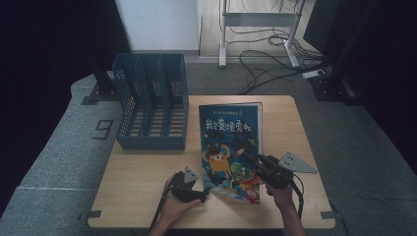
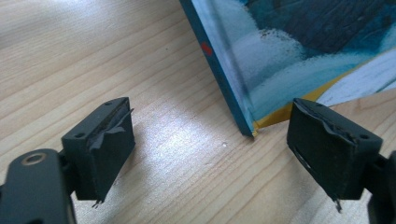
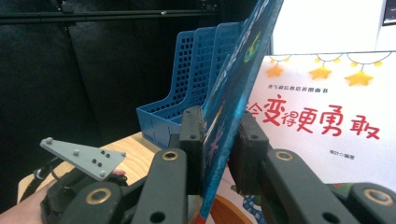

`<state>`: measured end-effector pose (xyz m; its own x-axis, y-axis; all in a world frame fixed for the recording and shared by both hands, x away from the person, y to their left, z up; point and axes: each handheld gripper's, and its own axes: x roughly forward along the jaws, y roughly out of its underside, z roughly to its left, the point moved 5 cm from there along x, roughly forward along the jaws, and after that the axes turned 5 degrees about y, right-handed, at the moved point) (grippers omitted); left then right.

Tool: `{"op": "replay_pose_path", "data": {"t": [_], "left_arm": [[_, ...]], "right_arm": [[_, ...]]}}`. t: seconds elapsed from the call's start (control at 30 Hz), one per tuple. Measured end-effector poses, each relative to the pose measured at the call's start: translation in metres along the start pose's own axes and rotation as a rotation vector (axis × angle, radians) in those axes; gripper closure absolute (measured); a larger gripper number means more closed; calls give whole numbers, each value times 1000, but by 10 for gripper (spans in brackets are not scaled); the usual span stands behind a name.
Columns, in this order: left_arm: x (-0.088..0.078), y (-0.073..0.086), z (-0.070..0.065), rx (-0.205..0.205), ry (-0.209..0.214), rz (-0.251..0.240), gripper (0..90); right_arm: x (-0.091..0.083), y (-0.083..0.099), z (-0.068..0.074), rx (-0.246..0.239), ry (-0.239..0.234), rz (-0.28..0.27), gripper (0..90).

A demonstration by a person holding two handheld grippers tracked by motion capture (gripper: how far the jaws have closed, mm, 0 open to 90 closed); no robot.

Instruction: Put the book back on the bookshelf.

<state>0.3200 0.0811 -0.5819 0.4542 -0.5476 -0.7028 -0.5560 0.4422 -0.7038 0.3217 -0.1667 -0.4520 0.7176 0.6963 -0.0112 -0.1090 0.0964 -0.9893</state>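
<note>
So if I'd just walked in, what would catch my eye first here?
Probably the bright picture book in the middle of the table, its front cover lifted and pinched between the fingers of the right gripper. Then the blue file rack standing at the table's far left. The left gripper waits open by the book's near corner.

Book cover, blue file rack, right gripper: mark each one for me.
Book cover (image 3: 233, 88), right gripper view, on its lifted blue face.
Blue file rack (image 1: 147, 142), high view, on its front wall.
Right gripper (image 3: 219, 135), right gripper view, midway between the jaws clamping the cover.
</note>
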Motion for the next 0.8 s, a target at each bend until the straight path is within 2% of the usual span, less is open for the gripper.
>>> {"op": "replay_pose_path", "data": {"t": [0.1, 0.13, 0.27, 0.37, 0.47, 0.67, 0.8], "left_arm": [[1, 0, -3, 11, 29, 15, 157], [2, 1, -6, 30, 40, 17, 153], [4, 1, -11, 77, 34, 39, 143], [6, 0, -16, 86, 41, 36, 145], [7, -1, -16, 79, 21, 27, 154], [8, -2, -14, 63, 30, 32, 141], [8, -2, -10, 51, 19, 33, 141]], "right_arm": [[0, 0, -1, -3, 5, 2, 755], [0, 0, -1, -5, 7, 3, 756], [0, 1, -3, -16, 20, -4, 757], [0, 1, -4, -13, 23, -4, 757], [0, 1, -3, -7, 18, -5, 756], [0, -1, 1, -14, 14, -9, 755], [2, -1, 7, -24, 11, -21, 756]]}}
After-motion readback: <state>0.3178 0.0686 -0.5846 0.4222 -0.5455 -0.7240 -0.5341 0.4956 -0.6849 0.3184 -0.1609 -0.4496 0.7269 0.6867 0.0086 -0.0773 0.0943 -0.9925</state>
